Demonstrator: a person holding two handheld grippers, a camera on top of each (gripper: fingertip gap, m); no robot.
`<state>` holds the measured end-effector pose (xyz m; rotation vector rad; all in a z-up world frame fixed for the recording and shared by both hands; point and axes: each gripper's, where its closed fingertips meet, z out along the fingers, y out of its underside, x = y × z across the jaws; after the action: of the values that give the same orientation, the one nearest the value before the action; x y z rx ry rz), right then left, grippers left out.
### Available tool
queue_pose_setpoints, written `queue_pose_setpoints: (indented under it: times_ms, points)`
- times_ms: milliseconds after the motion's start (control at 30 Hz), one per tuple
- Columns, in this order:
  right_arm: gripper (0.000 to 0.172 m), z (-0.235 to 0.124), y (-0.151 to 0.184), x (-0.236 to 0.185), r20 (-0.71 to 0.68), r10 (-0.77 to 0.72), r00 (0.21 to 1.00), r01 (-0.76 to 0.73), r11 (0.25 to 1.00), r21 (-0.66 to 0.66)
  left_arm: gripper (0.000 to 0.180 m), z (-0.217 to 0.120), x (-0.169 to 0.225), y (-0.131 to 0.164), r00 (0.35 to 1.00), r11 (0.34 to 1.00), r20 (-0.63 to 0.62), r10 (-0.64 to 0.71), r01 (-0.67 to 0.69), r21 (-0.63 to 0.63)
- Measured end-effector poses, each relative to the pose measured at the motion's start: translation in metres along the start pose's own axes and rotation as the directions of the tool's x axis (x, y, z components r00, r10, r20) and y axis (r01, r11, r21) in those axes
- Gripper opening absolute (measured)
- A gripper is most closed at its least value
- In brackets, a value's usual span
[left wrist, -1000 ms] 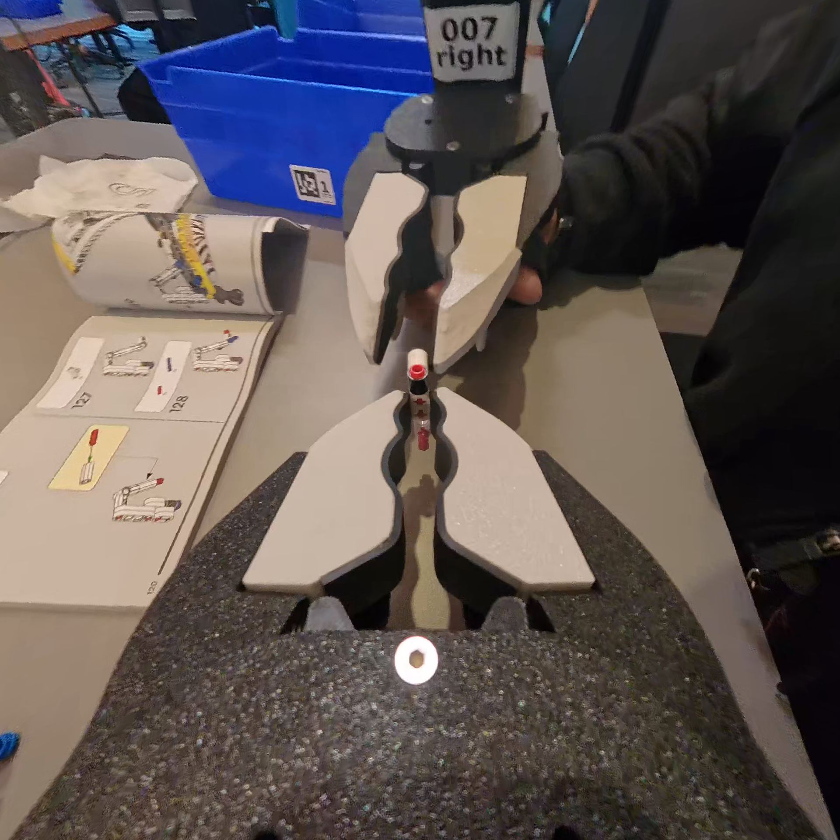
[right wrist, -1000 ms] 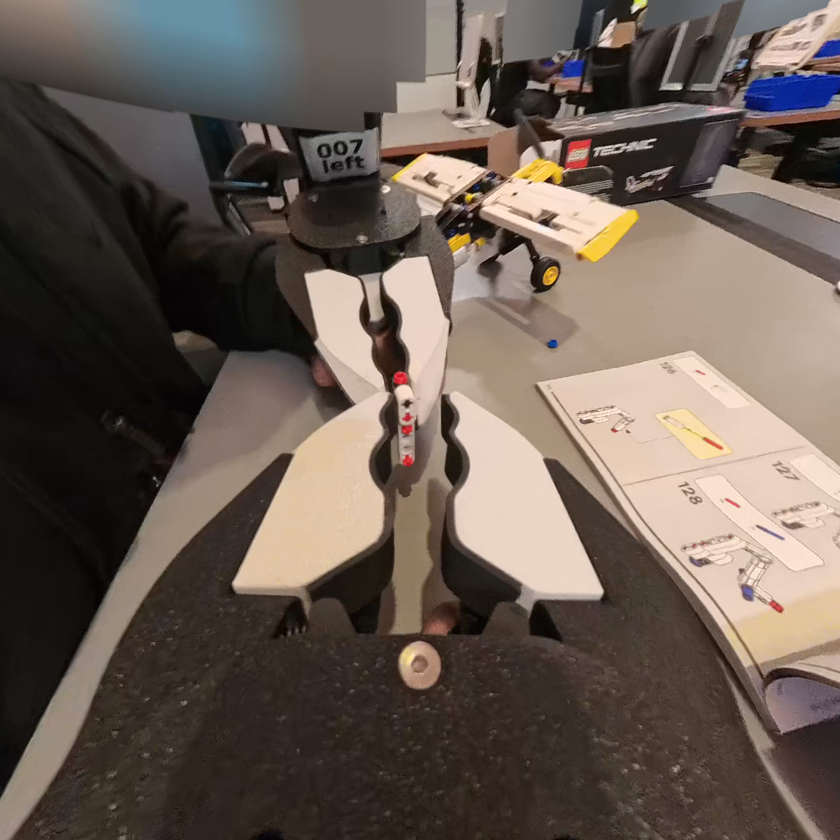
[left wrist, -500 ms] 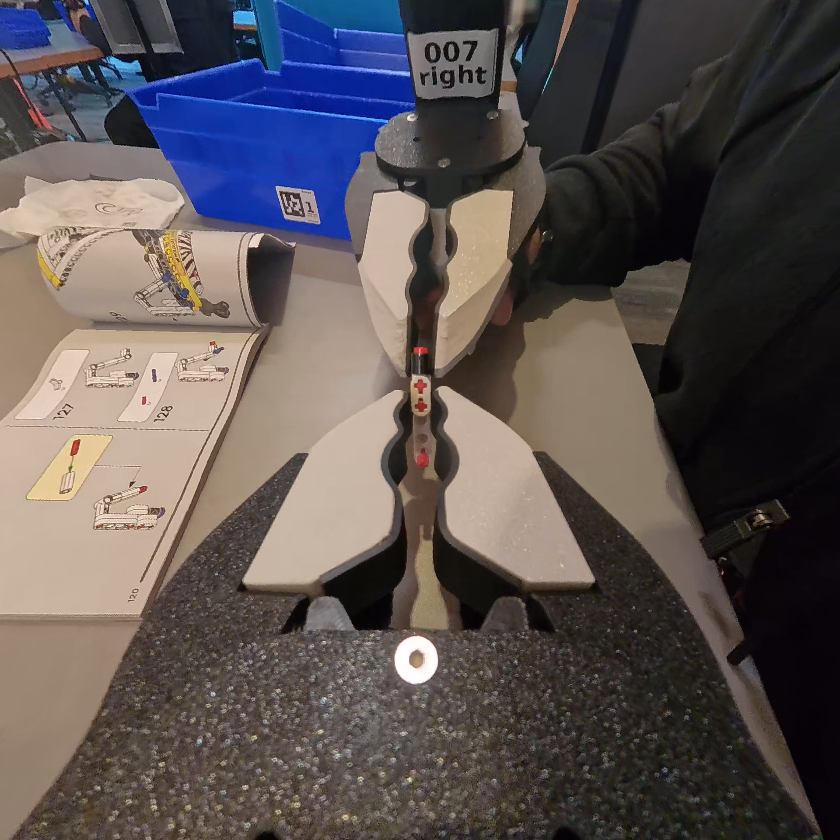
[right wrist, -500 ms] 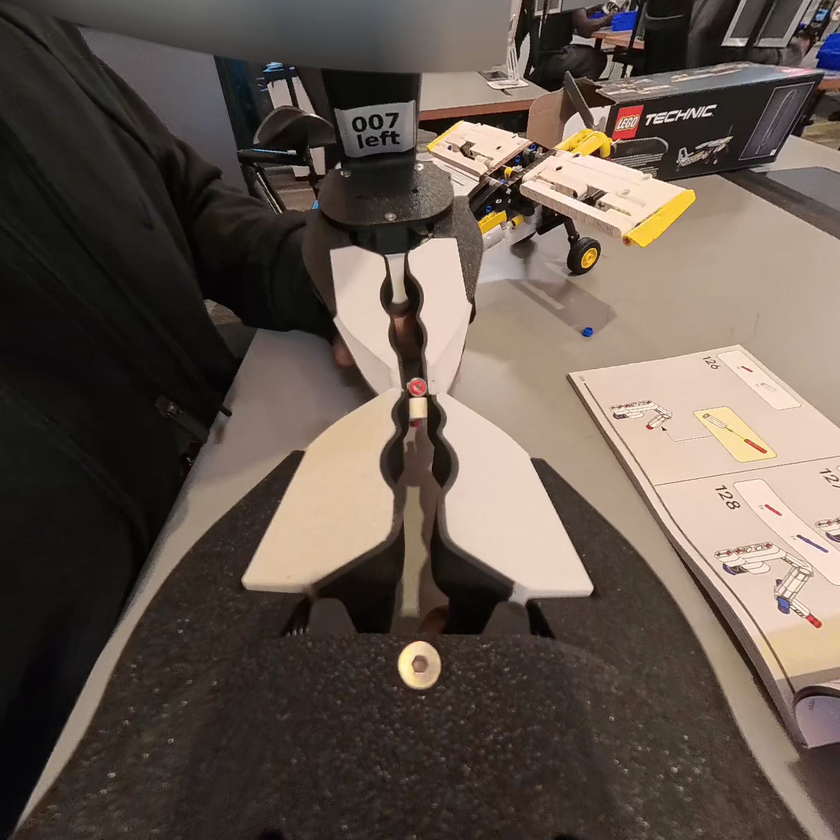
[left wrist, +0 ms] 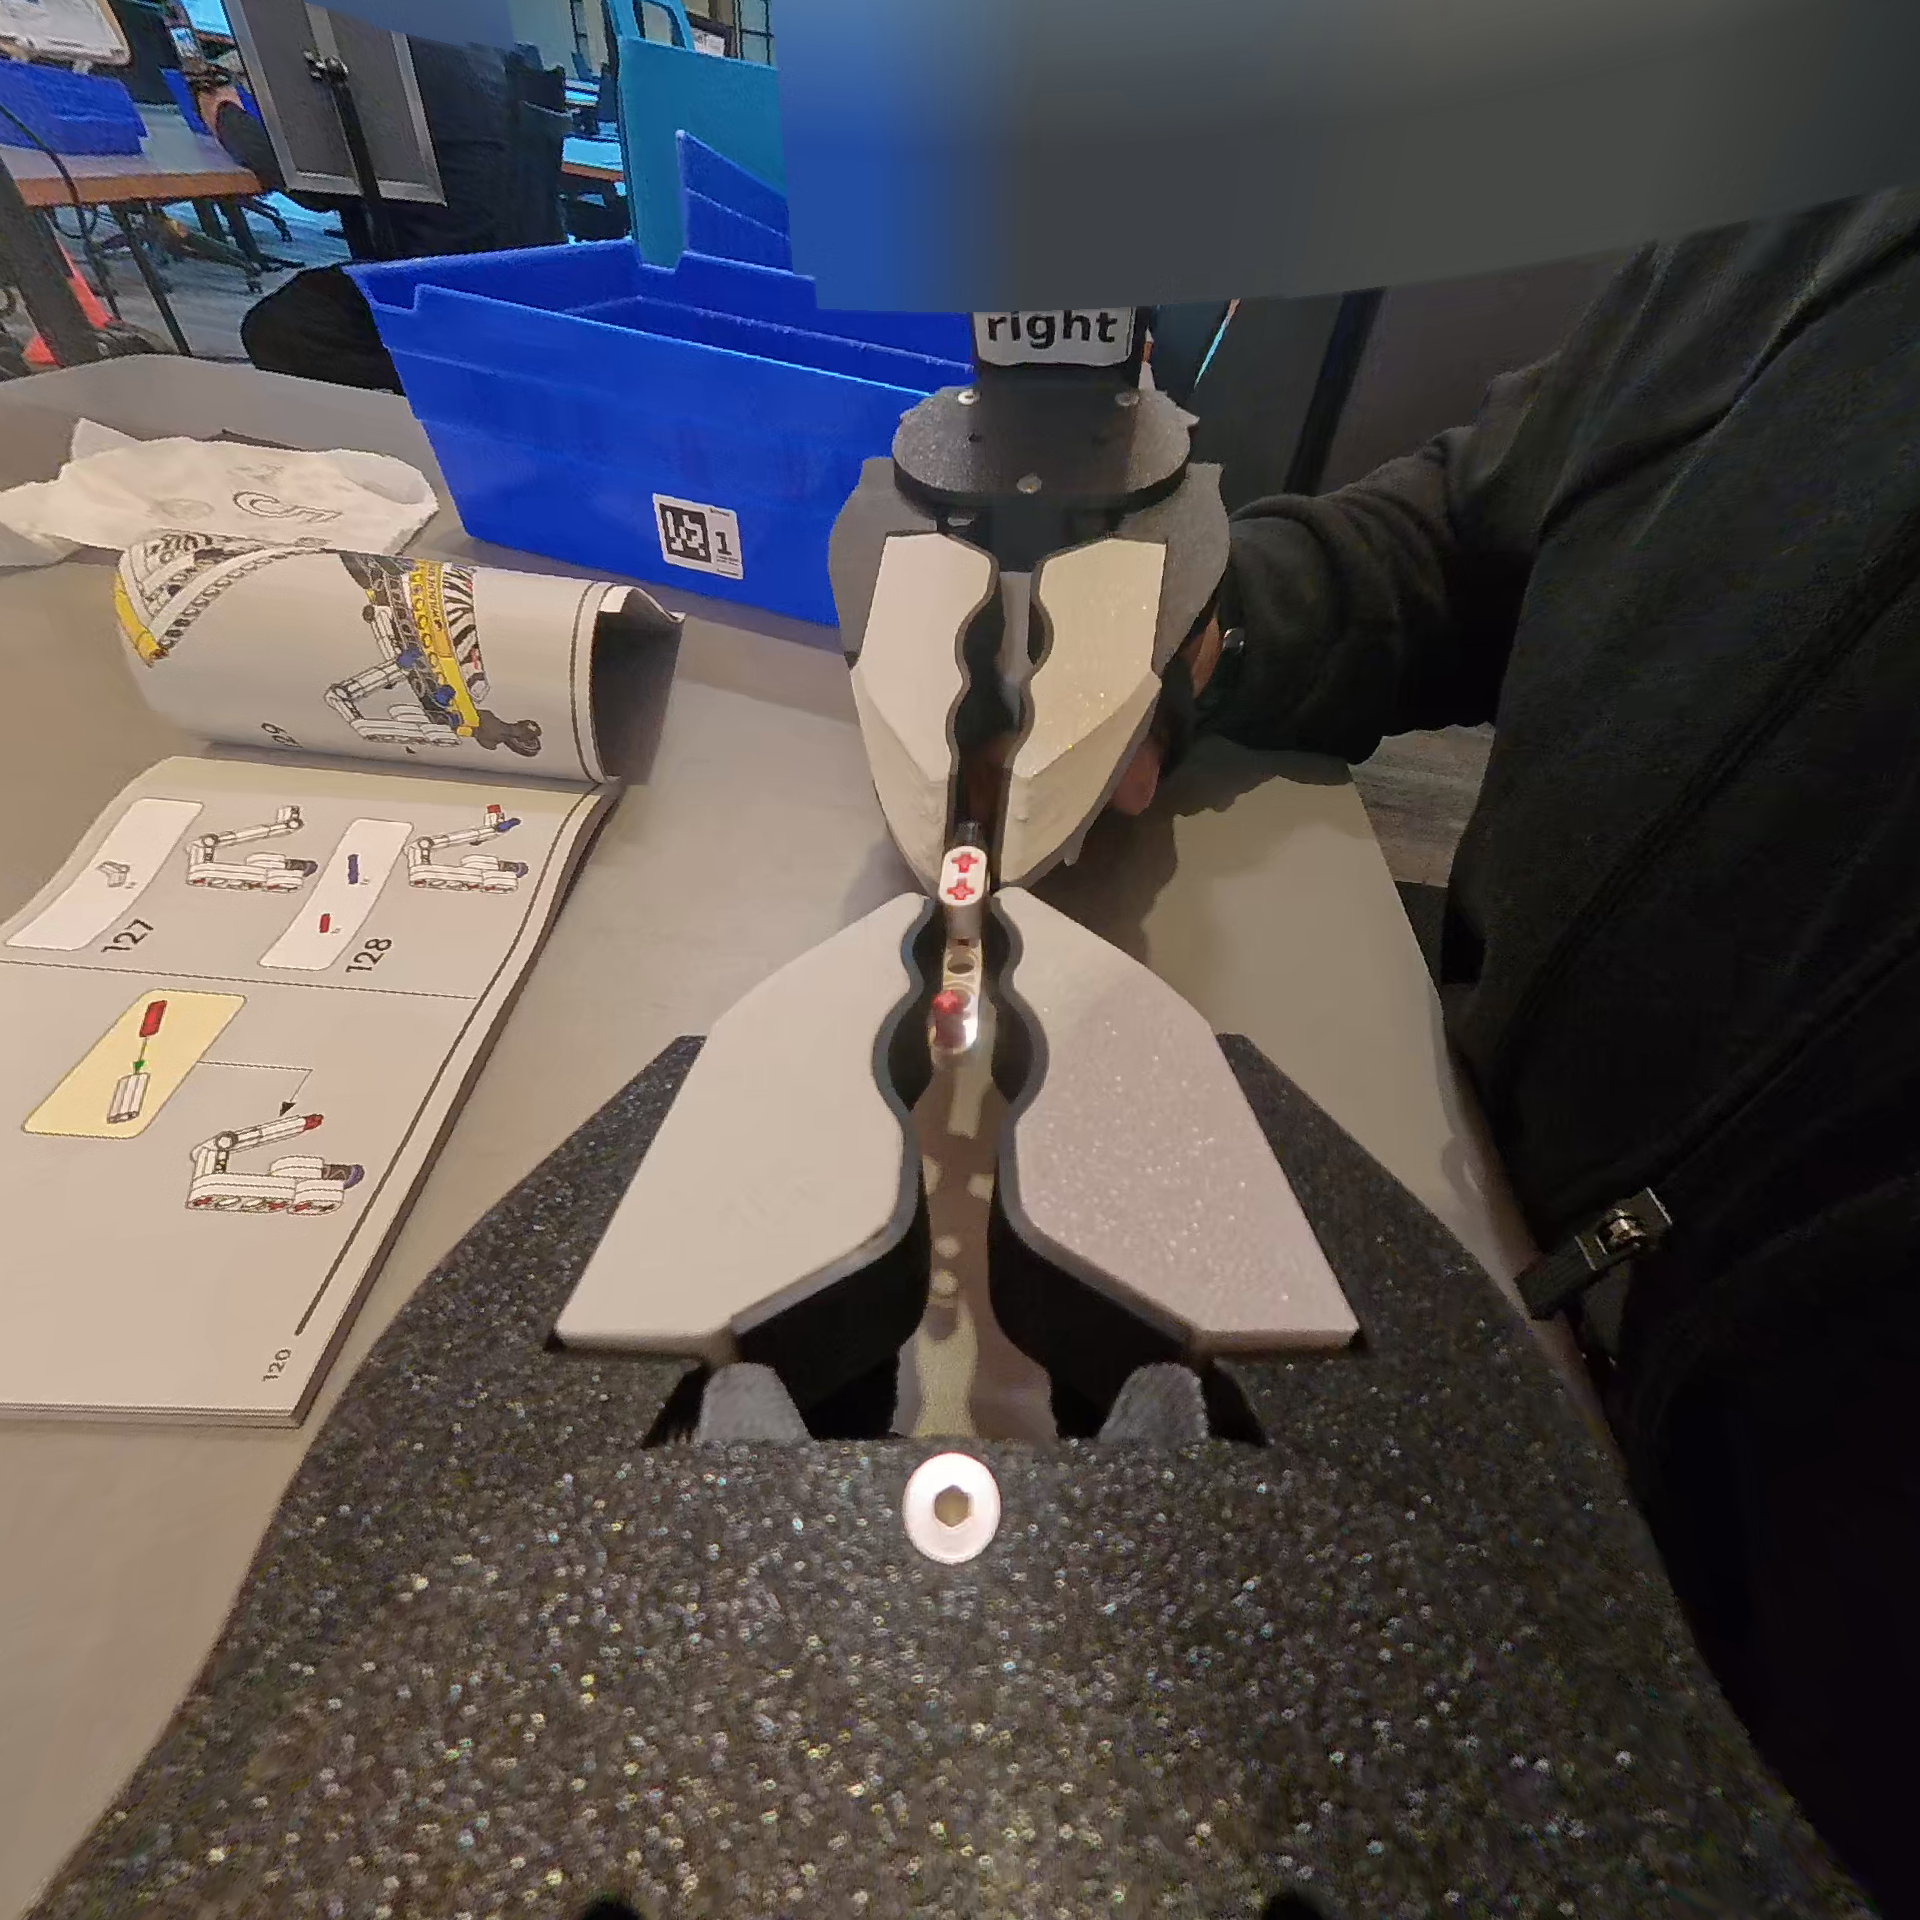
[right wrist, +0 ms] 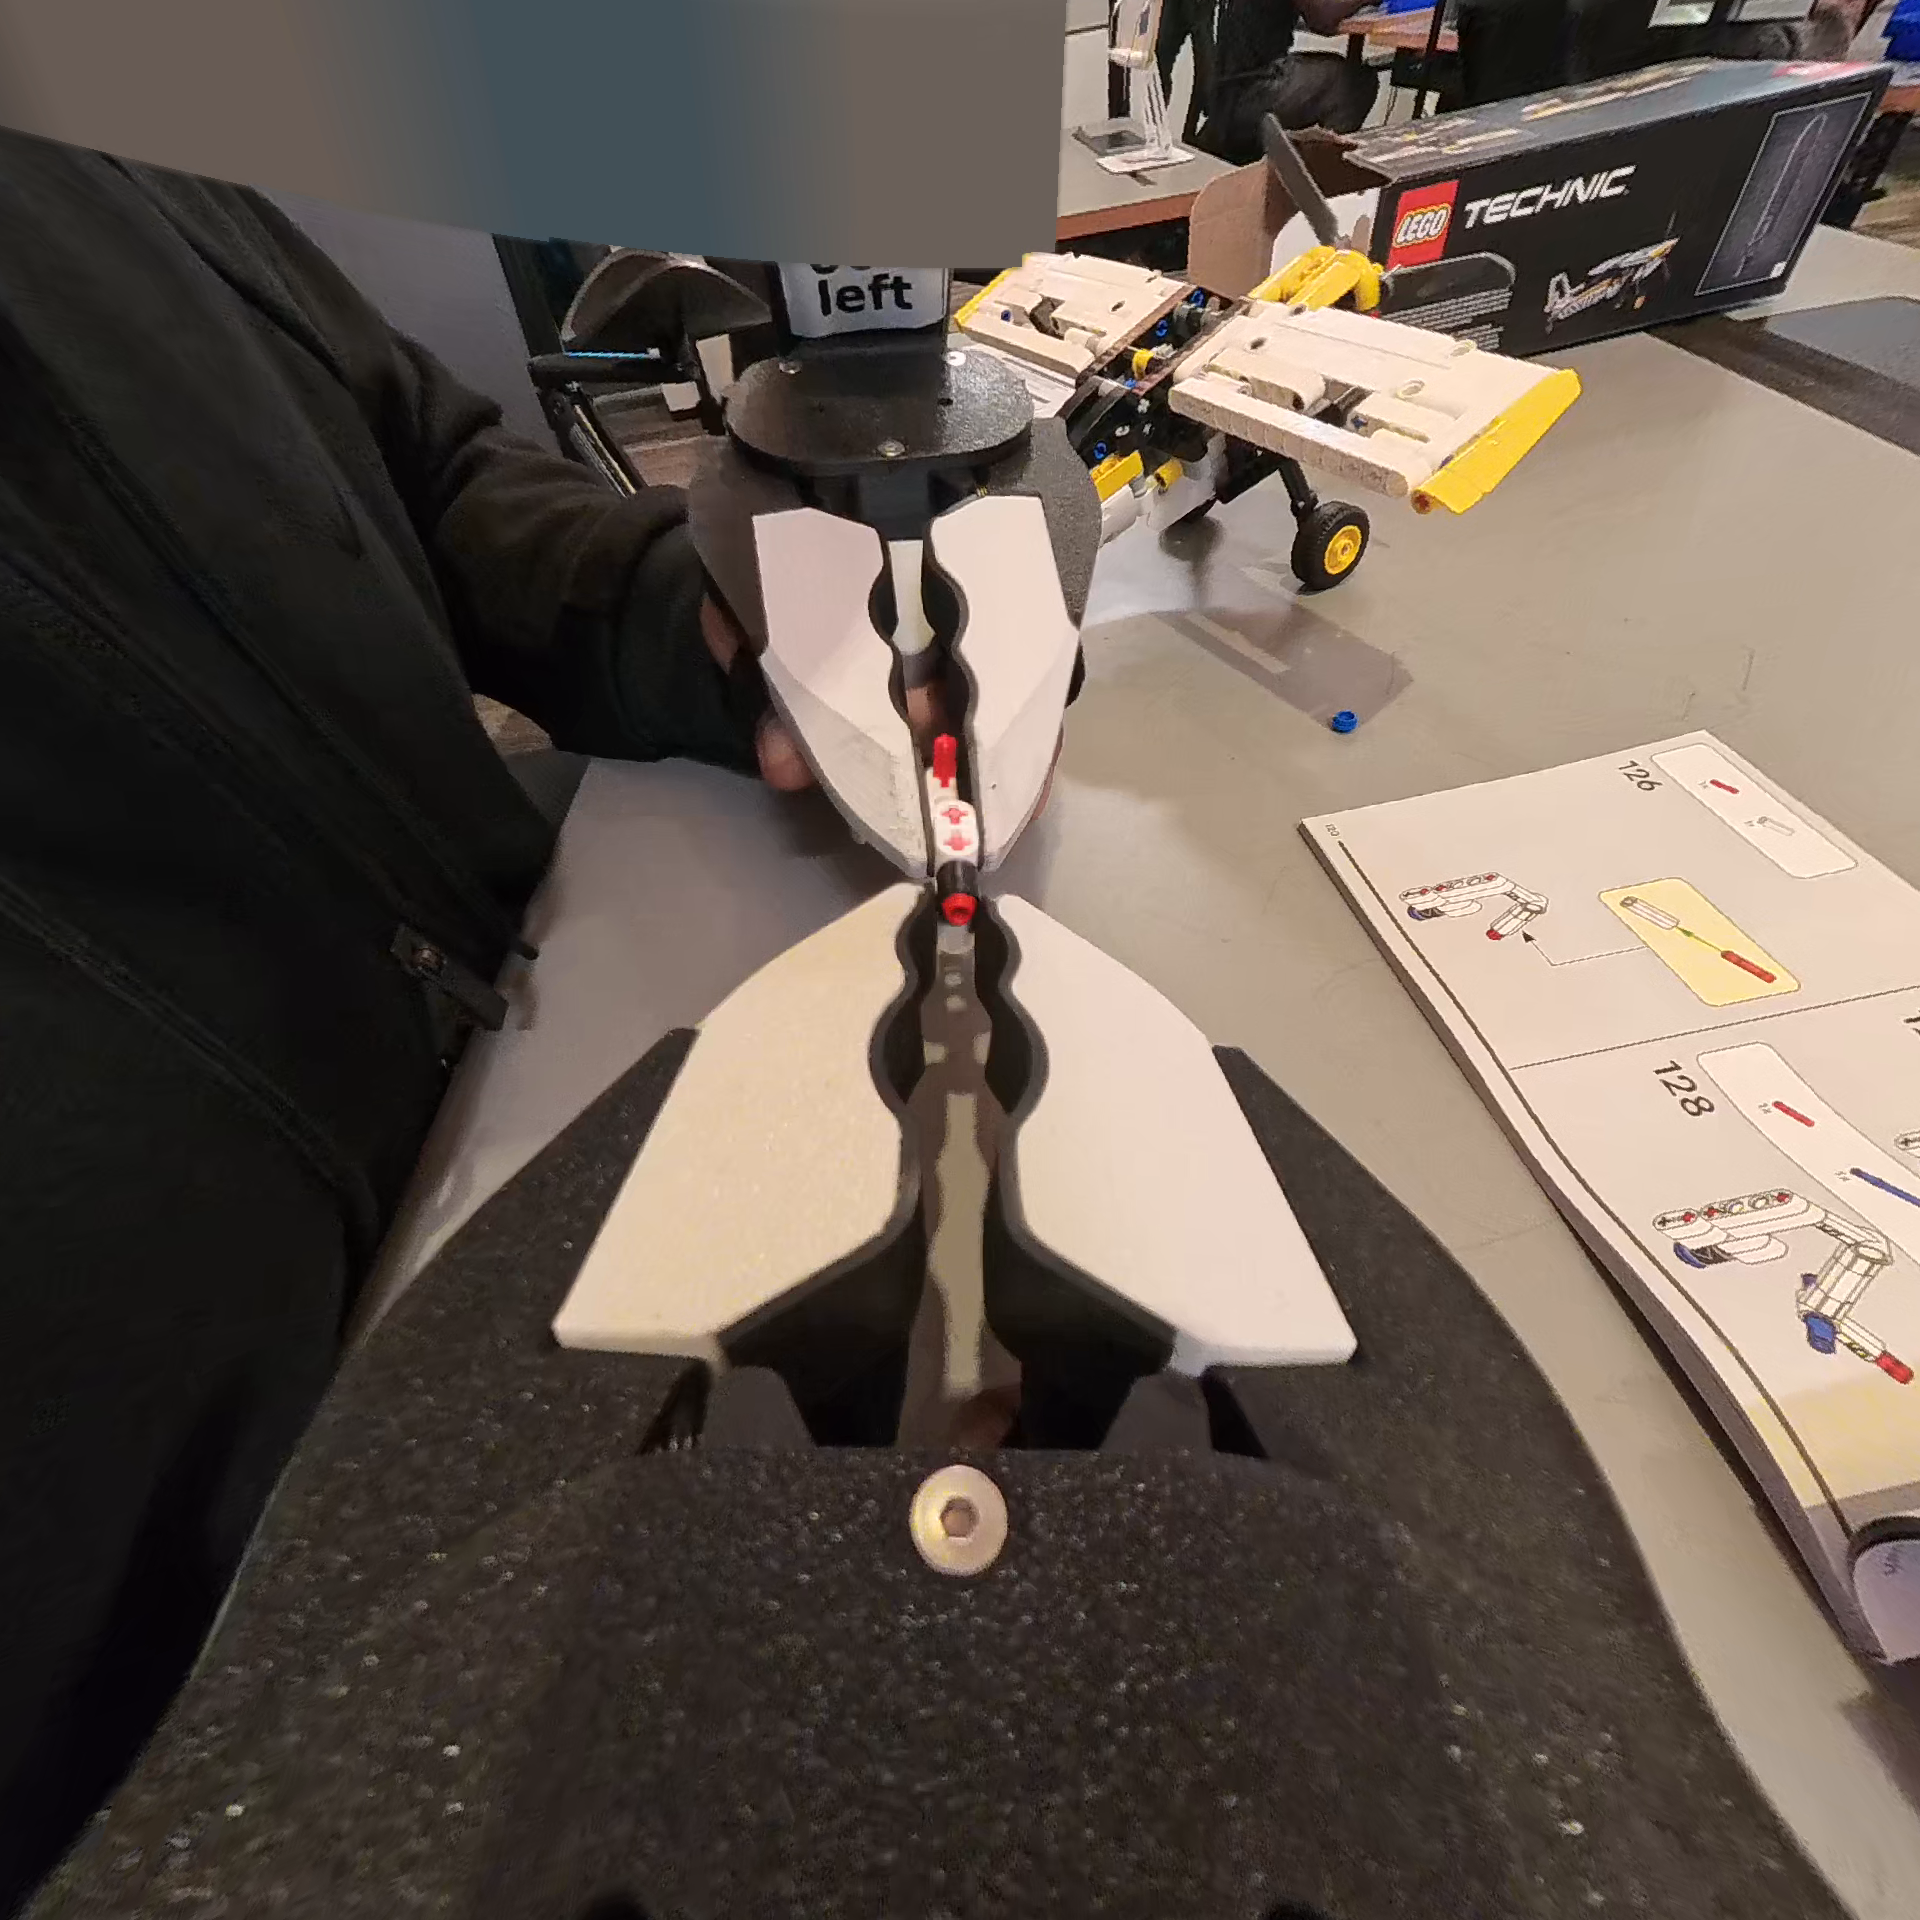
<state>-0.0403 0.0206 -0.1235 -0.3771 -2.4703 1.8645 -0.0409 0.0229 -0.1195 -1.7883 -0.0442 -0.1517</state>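
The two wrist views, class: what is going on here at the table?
A person in dark sleeves holds a pair of tongs in each hand, tip to tip above a grey table. The left tongs grip a small white beam with red axle ends; the right tongs are closed on the black and red pin at its end. An open instruction booklet lies beside them, with a blue bin, a white and yellow model plane and its box behind.
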Motion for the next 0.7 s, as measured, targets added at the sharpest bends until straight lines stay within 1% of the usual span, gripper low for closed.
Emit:
queue_pose_setpoints:
  times_ms: [67, 133, 233, 300, 400, 533, 600, 700]
  points:
    - [0.008, -0.001, 0.0, 0.002, -0.012, -0.001, 1.0, 0.001, 1.0, -0.002, 0.007, 0.001, -0.001, 0.0, 1.0, 1.0, 0.011, 0.001, -0.001, -0.003]
    - [0.007, -0.002, -0.002, 0.004, -0.006, 0.05, 0.999, -0.05, 0.998, 0.022, 0.008, 0.001, -0.003, -0.002, 1.0, 1.0, 0.03, -0.004, 0.004, 0.011]
    - [0.007, -0.005, -0.001, 0.01, -0.002, 0.118, 0.993, -0.118, 0.992, 0.044, 0.009, 0.005, -0.007, 0.002, 0.998, 1.0, 0.064, -0.004, 0.006, -0.018]
    - [0.007, -0.009, -0.005, 0.015, -0.001, 0.155, 0.988, -0.155, 0.984, 0.085, 0.013, 0.002, -0.012, 0.0, 0.995, 0.999, 0.086, -0.043, 0.043, -0.001]
    - [0.007, -0.014, -0.011, 0.018, 0.014, 0.201, 0.979, -0.201, 0.97, 0.137, 0.017, 0.0, -0.017, -0.001, 0.991, 0.995, 0.086, -0.103, 0.102, 0.018]
    - [0.007, -0.01, -0.013, 0.012, 0.024, 0.191, 0.981, -0.192, 0.971, 0.14, 0.018, 0.003, -0.012, -0.002, 0.991, 0.992, 0.055, -0.126, 0.124, 0.024]
    - [0.007, -0.008, -0.014, 0.012, 0.018, 0.185, 0.983, -0.186, 0.972, 0.147, 0.009, 0.005, -0.008, -0.001, 0.994, 0.994, 0.035, -0.105, 0.105, 0.013]
    - [0.007, -0.008, -0.013, 0.013, 0.003, 0.147, 0.989, -0.146, 0.979, 0.143, 0.008, 0.004, -0.007, -0.001, 0.996, 0.997, 0.049, -0.079, 0.079, 0.011]
